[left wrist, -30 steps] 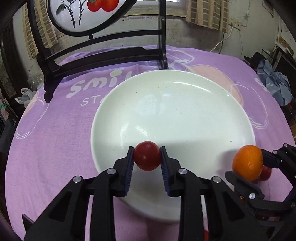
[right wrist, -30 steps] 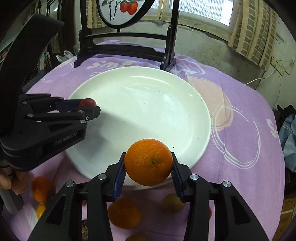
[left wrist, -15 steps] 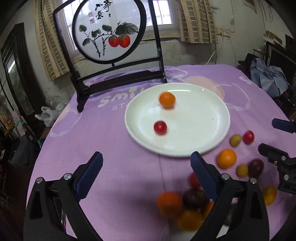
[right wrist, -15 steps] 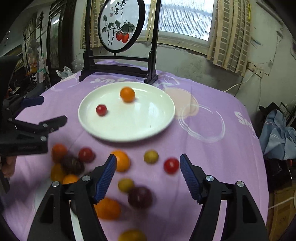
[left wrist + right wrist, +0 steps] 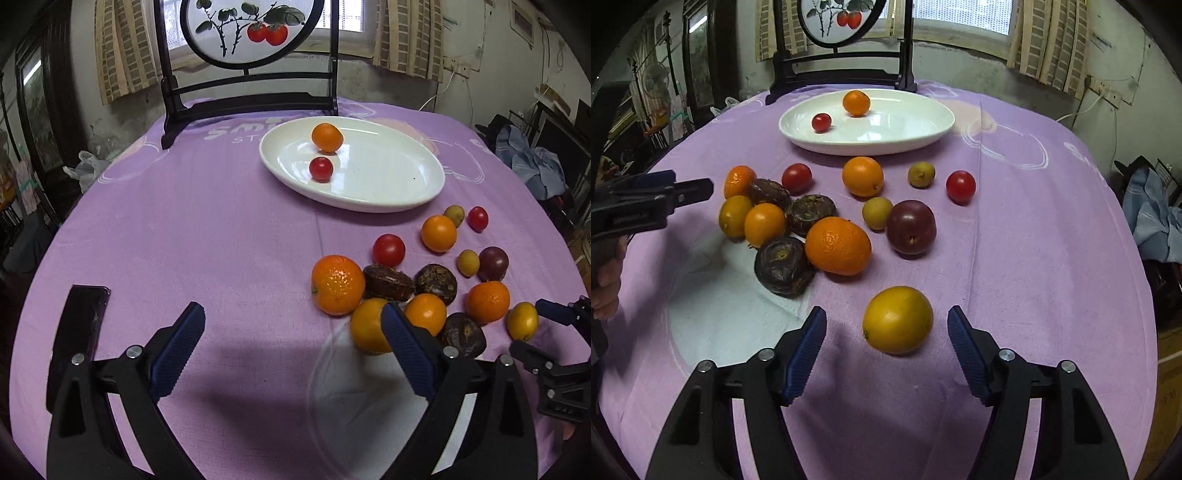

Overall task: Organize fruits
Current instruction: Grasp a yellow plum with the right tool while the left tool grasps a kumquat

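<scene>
A white plate (image 5: 388,192) (image 5: 905,136) at the far side of the purple table holds a small orange (image 5: 327,137) (image 5: 856,103) and a red cherry tomato (image 5: 321,169) (image 5: 821,122). Several loose oranges, tomatoes, dark fruits and small yellow fruits lie in a pile (image 5: 424,280) (image 5: 812,214) on the cloth near me. My left gripper (image 5: 291,343) is open and empty, left of the pile. My right gripper (image 5: 886,347) is open, with a yellow-orange fruit (image 5: 897,319) lying between its fingers, untouched.
A black wooden screen stand (image 5: 251,99) (image 5: 842,74) stands behind the plate. A dark phone (image 5: 79,325) lies on the cloth at the near left. A pale round patch (image 5: 731,314) marks the cloth. Clothes (image 5: 1152,218) lie off the table at right.
A second ago each gripper held a fruit over the plate: left the tomato, right the orange. Both fruits now lie on the plate. Both grippers opened and pulled back near the pile.
</scene>
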A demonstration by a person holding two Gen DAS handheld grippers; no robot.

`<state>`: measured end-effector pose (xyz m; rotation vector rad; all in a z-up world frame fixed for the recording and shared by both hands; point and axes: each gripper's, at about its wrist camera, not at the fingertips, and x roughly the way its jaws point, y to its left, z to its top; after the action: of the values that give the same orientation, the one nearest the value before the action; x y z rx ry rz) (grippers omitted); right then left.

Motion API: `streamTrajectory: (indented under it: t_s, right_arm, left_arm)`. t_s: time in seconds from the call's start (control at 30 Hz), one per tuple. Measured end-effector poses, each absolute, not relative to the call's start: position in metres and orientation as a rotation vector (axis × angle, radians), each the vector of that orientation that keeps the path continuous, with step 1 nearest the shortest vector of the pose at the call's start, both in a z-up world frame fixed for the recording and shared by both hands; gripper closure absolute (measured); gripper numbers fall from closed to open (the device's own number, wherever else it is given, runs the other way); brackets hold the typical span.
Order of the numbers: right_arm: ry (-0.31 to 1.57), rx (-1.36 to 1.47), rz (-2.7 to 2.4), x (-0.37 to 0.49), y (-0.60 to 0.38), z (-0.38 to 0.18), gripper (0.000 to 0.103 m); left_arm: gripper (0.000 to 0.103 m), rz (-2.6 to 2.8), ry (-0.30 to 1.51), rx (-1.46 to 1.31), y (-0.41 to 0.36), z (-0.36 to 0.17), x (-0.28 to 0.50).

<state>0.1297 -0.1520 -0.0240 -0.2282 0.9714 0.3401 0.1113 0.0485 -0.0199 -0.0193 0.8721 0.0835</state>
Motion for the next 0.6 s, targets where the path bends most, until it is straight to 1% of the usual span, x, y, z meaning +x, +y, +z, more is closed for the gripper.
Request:
streamTrajectory:
  t_s: [0.03, 0.07, 0.1, 0.13, 0.17, 0.2, 0.27, 0.37, 0.5, 0.6]
  right_arm:
    - [0.98, -0.224, 0.335, 0.132, -0.151, -0.026, 0.038]
    - [1.0, -0.229, 0.322, 0.137, -0.148, -0.031, 0.046]
    - [1.012, -0.233, 0.312, 0.139, -0.147, -0.036, 0.05]
    - [1.019, -0.237, 0.299, 0.141, -0.146, -0.039, 0.051]
    - [1.001, -0.235, 0.296, 0.143, -0.145, -0.038, 0.062]
    - [0.985, -0.229, 0.293, 0.145, -0.145, -0.035, 0.065]
    - [0.952, -0.153, 0.267, 0.149, -0.156, -0.027, 0.065]
    - [0.921, -0.088, 0.241, 0.148, -0.17, -0.025, 0.065]
    - [0.927, -0.072, 0.261, 0.147, -0.175, -0.028, 0.065]
    - [0.915, -0.089, 0.292, 0.142, -0.17, -0.026, 0.065]
  left_arm:
    - [0.009, 0.076, 0.865, -0.017, 0.05, -0.022, 0.111]
    - [0.009, 0.07, 0.856, -0.014, 0.051, -0.024, 0.11]
    - [0.009, 0.065, 0.847, -0.01, 0.052, -0.025, 0.109]
    - [0.009, 0.067, 0.848, -0.005, 0.053, -0.026, 0.109]
    - [0.009, 0.074, 0.854, -0.001, 0.054, -0.025, 0.111]
    - [0.009, 0.071, 0.845, -0.012, 0.056, -0.024, 0.111]
    - [0.009, 0.071, 0.829, -0.037, 0.059, -0.021, 0.11]
    - [0.009, 0.056, 0.859, -0.038, 0.057, -0.026, 0.112]
    - [0.009, 0.0, 0.924, -0.029, 0.045, -0.037, 0.114]
    - [0.008, -0.032, 0.92, 0.017, 0.033, -0.042, 0.111]
